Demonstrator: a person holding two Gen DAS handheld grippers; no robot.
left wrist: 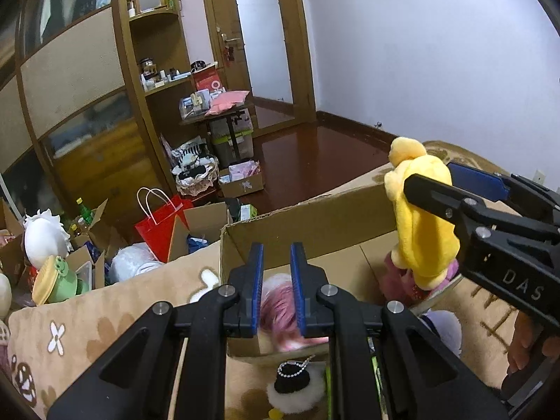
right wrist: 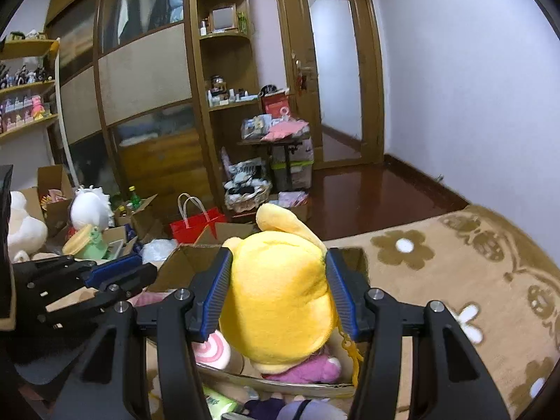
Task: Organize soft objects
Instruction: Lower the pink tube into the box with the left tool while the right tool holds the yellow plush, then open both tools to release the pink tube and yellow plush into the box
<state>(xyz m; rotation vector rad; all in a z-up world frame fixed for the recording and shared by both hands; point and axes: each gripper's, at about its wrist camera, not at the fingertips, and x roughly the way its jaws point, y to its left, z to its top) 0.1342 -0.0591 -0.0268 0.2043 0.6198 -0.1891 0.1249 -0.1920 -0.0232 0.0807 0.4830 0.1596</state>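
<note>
A yellow plush toy (left wrist: 423, 217) (right wrist: 280, 294) hangs over the open cardboard box (left wrist: 315, 224) (right wrist: 189, 262) on the bed. My right gripper (left wrist: 430, 176) (right wrist: 280, 266) is shut on it, with the blue pads pressing both sides of its body. Pink plush toys (left wrist: 280, 304) (right wrist: 308, 367) lie inside the box under it. My left gripper (left wrist: 277, 255) (right wrist: 115, 269) hovers over the box's near left part. Its jaws are shut to a narrow gap and grip nothing that I can see.
The box rests on a beige flower-patterned blanket (left wrist: 105, 315) (right wrist: 455, 280). A black and white fluffy toy with a bead chain (left wrist: 294, 385) lies in front of the box. On the floor to the left are a red paper bag (left wrist: 164, 224), a white plush (left wrist: 43, 234), a green frog toy (left wrist: 56, 276) and open cartons.
</note>
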